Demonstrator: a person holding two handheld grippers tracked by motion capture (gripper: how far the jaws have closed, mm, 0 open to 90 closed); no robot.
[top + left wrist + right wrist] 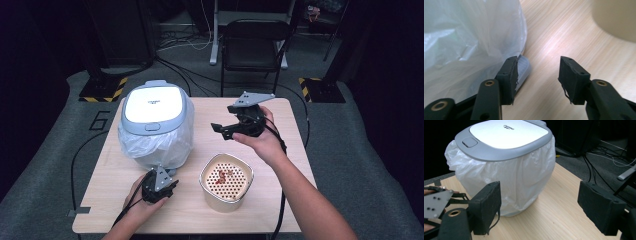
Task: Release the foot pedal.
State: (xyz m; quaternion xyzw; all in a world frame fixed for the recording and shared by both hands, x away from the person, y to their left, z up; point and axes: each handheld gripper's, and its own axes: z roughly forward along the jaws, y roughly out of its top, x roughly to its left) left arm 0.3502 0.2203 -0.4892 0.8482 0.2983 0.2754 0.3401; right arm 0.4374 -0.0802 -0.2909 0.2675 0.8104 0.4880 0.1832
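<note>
Jaws of both the left gripper (pixel 167 186) and right gripper (pixel 222 128) stand released, empty, flanking the white plastic-bagged bin (pixel 155 125) at upper left; next, probably, grasping its bag.

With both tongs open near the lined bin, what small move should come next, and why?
Probably bring the right tongs to the bin lid: they stand open, aimed at it, holding nothing. The left tongs stand open by the bag, clear of the plastic.
</note>
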